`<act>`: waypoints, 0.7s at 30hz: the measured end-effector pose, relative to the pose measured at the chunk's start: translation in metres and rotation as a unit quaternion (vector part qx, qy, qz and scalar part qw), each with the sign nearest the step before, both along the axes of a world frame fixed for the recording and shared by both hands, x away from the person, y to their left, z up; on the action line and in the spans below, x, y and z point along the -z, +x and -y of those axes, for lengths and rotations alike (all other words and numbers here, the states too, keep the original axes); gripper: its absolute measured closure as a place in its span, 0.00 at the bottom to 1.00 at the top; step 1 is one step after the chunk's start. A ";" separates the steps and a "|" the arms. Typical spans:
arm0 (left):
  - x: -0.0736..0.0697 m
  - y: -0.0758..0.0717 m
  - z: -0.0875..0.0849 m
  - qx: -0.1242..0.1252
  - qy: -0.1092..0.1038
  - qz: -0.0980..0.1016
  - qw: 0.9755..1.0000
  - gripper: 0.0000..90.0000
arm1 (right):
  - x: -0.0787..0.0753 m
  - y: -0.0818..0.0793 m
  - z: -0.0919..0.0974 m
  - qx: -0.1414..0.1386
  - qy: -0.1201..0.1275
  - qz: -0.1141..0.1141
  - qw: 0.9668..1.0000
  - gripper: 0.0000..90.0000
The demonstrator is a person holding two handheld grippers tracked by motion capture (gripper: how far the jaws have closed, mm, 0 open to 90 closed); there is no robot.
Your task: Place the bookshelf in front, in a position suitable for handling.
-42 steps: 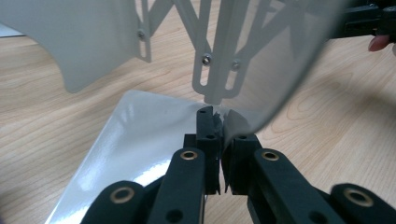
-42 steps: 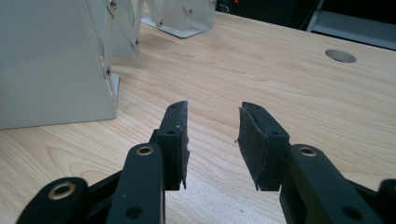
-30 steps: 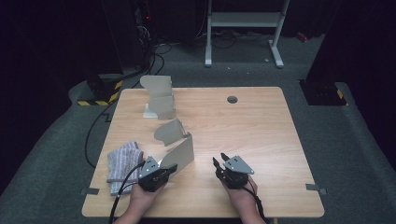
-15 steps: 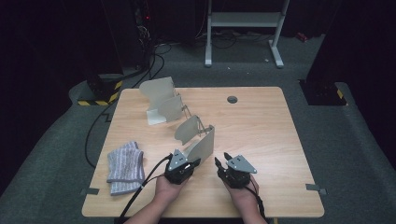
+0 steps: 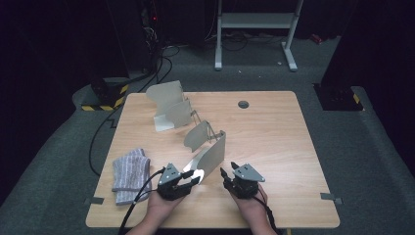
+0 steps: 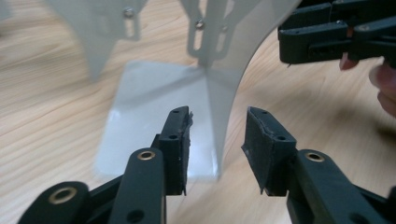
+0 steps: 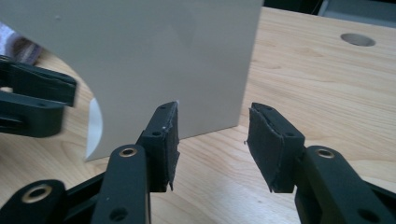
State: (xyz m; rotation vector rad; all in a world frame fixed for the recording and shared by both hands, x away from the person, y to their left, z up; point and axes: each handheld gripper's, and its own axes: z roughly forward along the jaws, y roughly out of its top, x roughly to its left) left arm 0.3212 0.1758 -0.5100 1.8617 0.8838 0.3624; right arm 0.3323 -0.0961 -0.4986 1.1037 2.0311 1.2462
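Left tongs (image 5: 190, 179) just opened beside grey bracket (image 5: 213, 155), right tongs (image 5: 226, 175) apart, opening

High view overlooks table (image 5: 293, 147); gripper views closely share white stand (image 6: 154, 116)

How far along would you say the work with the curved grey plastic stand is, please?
Done: the curved grey plastic stand sits near the table's front edge, between both tongs. In hand: the left tongs have just opened and grip nothing; the right tongs are open too. Left: the striped folded cloth lies untouched.
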 end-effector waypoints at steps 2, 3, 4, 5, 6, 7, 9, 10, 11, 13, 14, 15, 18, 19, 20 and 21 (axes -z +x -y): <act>-0.001 -0.005 -0.014 -0.003 0.002 0.004 1.000 0.64 | 0.001 -0.001 -0.005 -0.005 -0.001 -0.003 1.000 0.55; 0.000 -0.009 -0.029 -0.014 -0.007 0.004 1.000 0.62 | 0.002 -0.002 -0.011 -0.012 -0.003 -0.006 1.000 0.52; 0.002 -0.011 -0.035 -0.020 -0.015 0.002 1.000 0.61 | 0.002 -0.002 -0.013 -0.014 -0.005 -0.008 1.000 0.49; 0.002 -0.011 -0.035 -0.020 -0.015 0.002 1.000 0.61 | 0.003 -0.003 -0.017 -0.016 -0.006 -0.011 1.000 0.46; 0.005 -0.011 -0.044 -0.028 -0.022 -0.002 0.999 0.61 | 0.003 -0.003 -0.020 -0.016 -0.006 -0.015 1.000 0.43; 0.005 -0.010 -0.047 -0.031 -0.019 -0.002 0.999 0.61 | 0.004 -0.002 -0.024 -0.018 -0.006 -0.019 1.000 0.39; 0.004 -0.008 -0.049 -0.039 -0.019 0.005 0.999 0.58 | 0.006 -0.001 -0.031 -0.010 -0.014 -0.022 1.000 0.31; 0.005 -0.007 -0.050 -0.042 -0.022 0.004 0.999 0.57 | 0.008 0.000 -0.035 -0.011 -0.014 -0.026 1.000 0.30; 0.006 -0.006 -0.050 -0.043 -0.023 0.004 0.999 0.56 | 0.009 0.001 -0.038 -0.013 -0.017 -0.026 0.999 0.28; 0.007 -0.006 -0.049 -0.043 -0.014 0.006 0.999 0.53 | 0.010 0.002 -0.045 -0.015 -0.020 -0.024 0.999 0.26; 0.007 -0.007 -0.050 -0.041 -0.012 0.005 0.999 0.53 | 0.010 0.003 -0.048 -0.015 -0.021 -0.023 0.999 0.26; 0.007 -0.007 -0.050 -0.041 -0.012 0.005 0.999 0.52 | 0.010 0.003 -0.050 -0.016 -0.023 -0.022 0.999 0.25; 0.008 -0.012 -0.052 -0.037 -0.021 0.003 0.999 0.52 | 0.011 0.005 -0.057 -0.016 -0.028 -0.017 0.999 0.25; 0.008 -0.012 -0.052 -0.037 -0.021 0.003 0.999 0.52 | 0.011 0.005 -0.057 -0.016 -0.028 -0.017 0.999 0.25; 0.009 -0.014 -0.051 -0.035 -0.019 0.003 0.999 0.52 | 0.011 0.005 -0.058 -0.009 -0.028 -0.009 1.000 0.27; 0.009 -0.014 -0.051 -0.035 -0.019 0.003 0.999 0.52 | 0.011 0.005 -0.058 -0.009 -0.028 -0.009 1.000 0.27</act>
